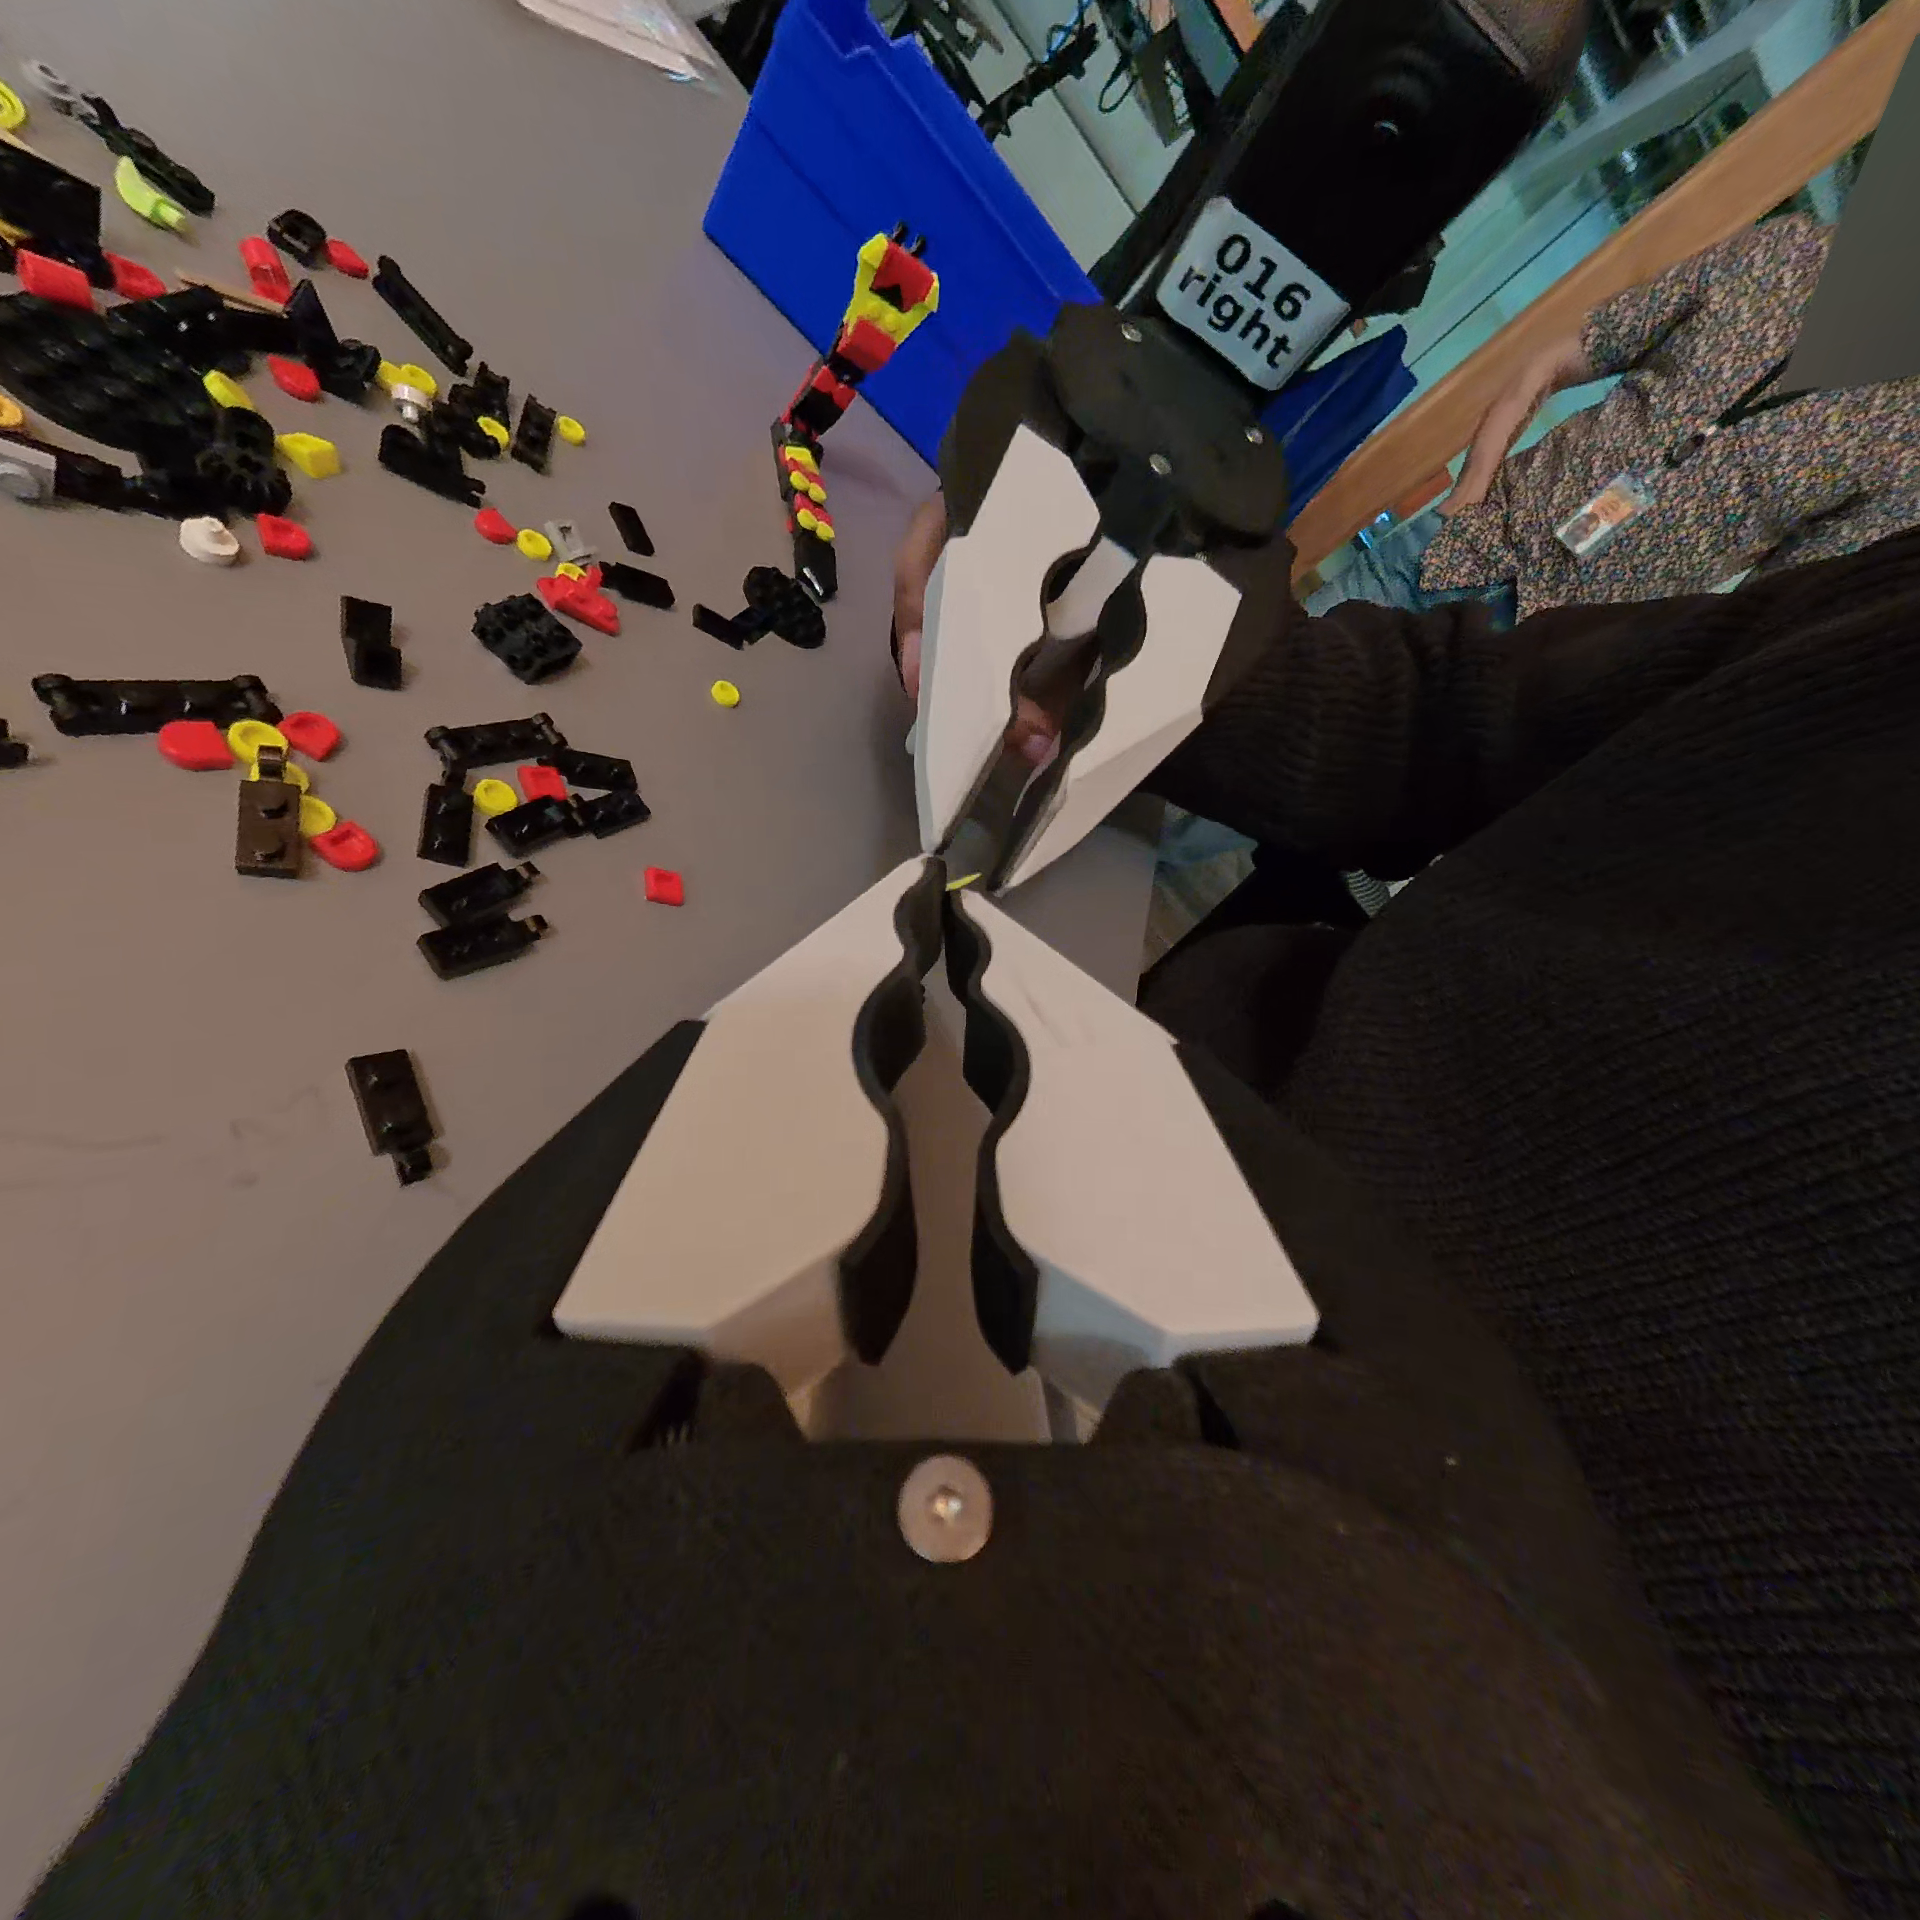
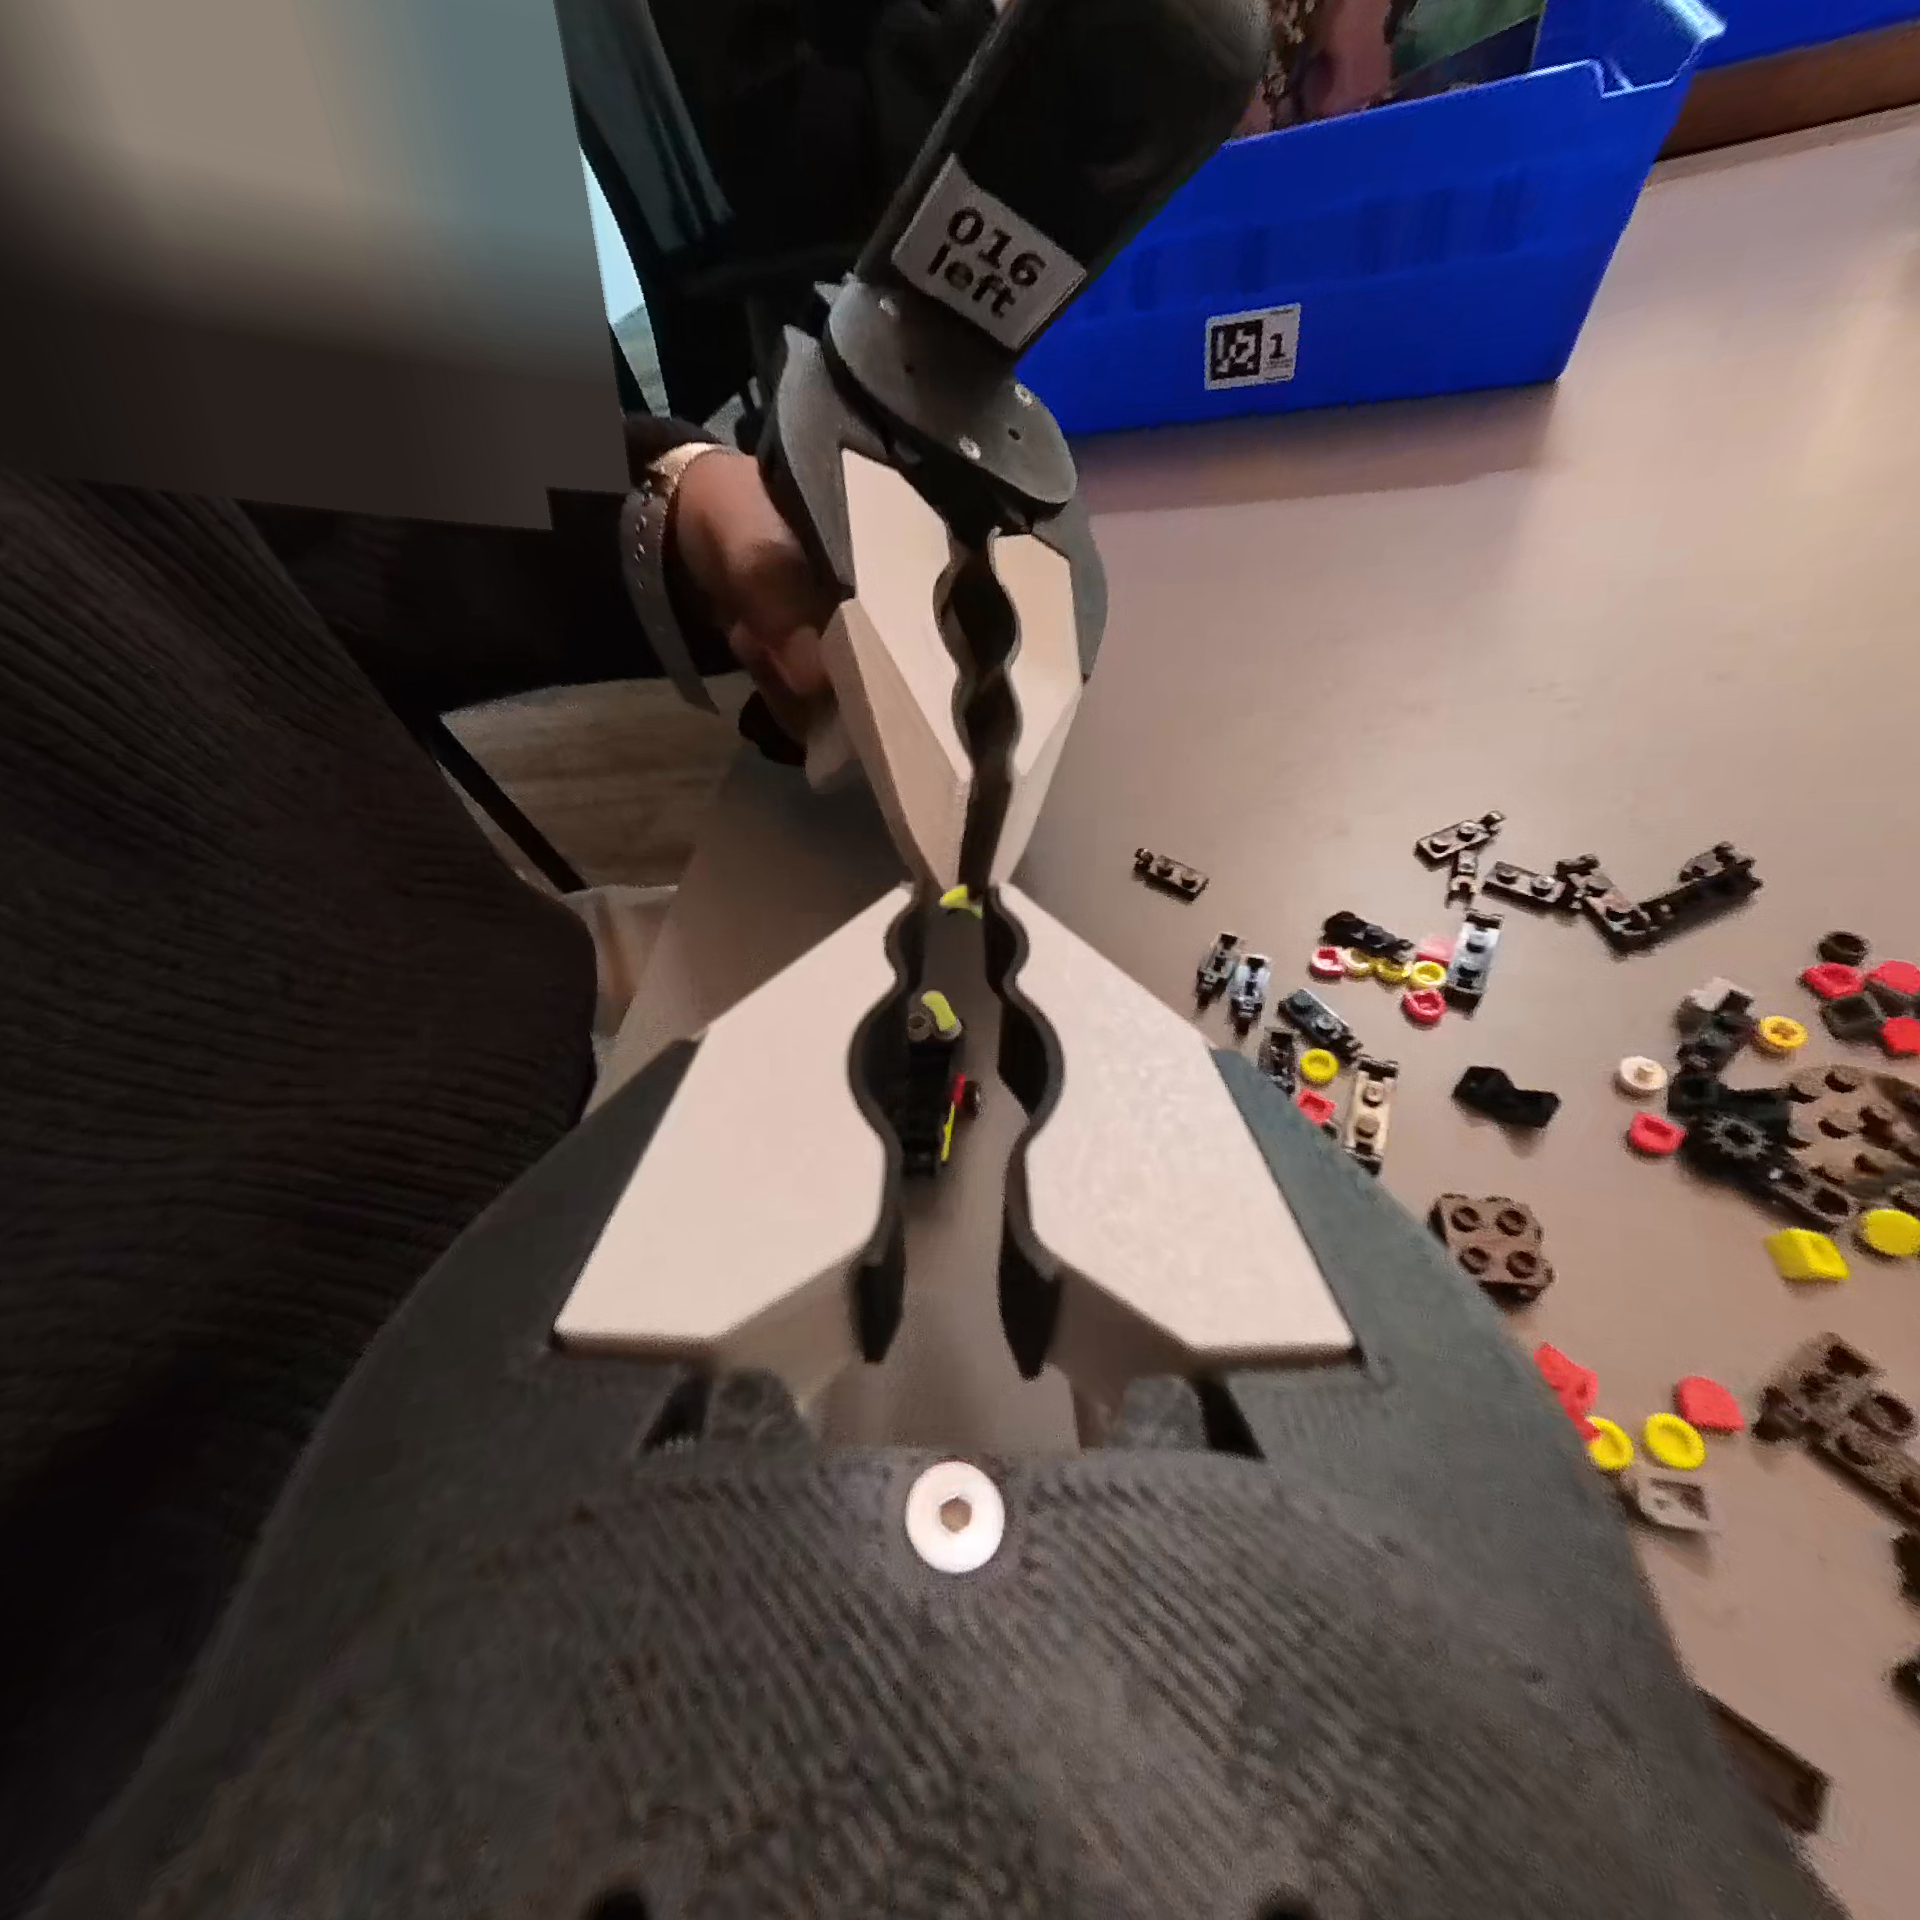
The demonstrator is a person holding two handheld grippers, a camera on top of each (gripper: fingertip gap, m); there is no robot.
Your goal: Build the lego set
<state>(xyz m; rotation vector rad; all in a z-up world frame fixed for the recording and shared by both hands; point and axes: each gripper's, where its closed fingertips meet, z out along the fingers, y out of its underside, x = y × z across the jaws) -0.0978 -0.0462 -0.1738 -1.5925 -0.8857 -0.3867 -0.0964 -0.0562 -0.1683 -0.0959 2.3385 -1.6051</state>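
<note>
My two grippers meet tip to tip above the table's near edge. My left gripper (image 1: 940,888) is shut, and a small yellow piece (image 1: 964,881) shows at its tip, pressed against the right gripper's tip. It also appears in the right wrist view (image 2: 971,878), coming down from above. My right gripper (image 2: 958,896) is nearly shut around a small black assembly (image 2: 925,1091) with yellow and red bits that lies along the gap between its fingers. The yellow piece (image 2: 961,900) sits at its front end. Loose black, red and yellow Lego pieces (image 1: 312,540) (image 2: 1558,1039) lie scattered on the table.
A built red, yellow and black snake-like model (image 1: 852,384) lies on the table next to a blue bin (image 1: 831,208) (image 2: 1351,239). A dark sleeve (image 1: 1558,935) fills the right side. A second person in a patterned shirt (image 1: 1714,436) is behind. The brown table (image 2: 1455,623) edge runs below the grippers. The tips of both grippers are at nearly the same place.
</note>
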